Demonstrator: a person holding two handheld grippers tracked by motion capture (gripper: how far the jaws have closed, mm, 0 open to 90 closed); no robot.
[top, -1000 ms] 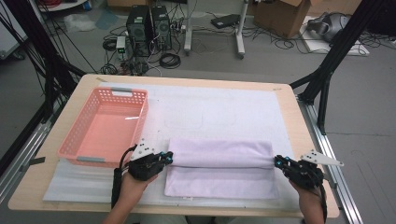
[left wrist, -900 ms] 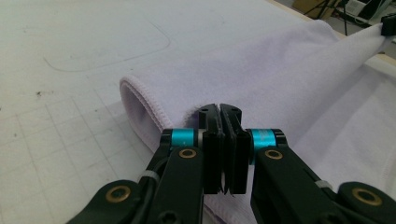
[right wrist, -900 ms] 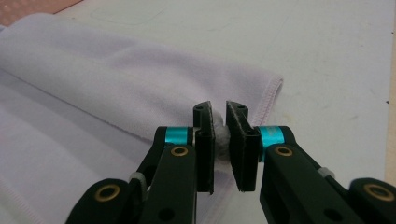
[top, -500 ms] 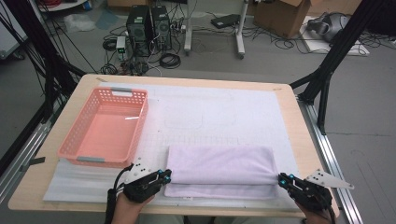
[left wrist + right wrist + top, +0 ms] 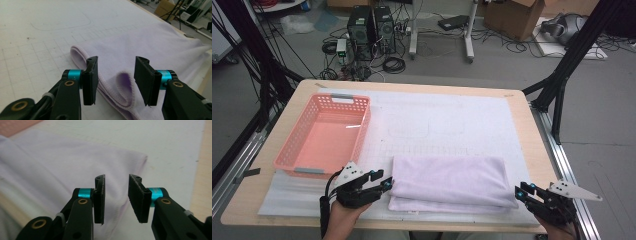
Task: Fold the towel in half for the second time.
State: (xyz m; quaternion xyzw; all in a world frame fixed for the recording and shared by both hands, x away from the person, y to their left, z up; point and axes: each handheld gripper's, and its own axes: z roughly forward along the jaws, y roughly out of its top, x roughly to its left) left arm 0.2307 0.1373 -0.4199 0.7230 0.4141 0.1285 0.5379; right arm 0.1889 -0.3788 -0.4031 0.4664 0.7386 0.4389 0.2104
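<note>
Lying between both opening tongs (image 5: pixel 388 183) (image 5: pixel 518 192), seemingly untouched: towel (image 5: pixel 447 186).

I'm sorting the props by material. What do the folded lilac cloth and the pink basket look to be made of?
The cloth looks like soft fleece or microfibre: matte, slightly fuzzy, with rounded folds and a stitched hem in the left gripper view. The basket looks like moulded plastic: rigid walls pierced by even rows of slots, a smooth floor with a faint sheen. Neither can be told for sure by look alone.
</note>
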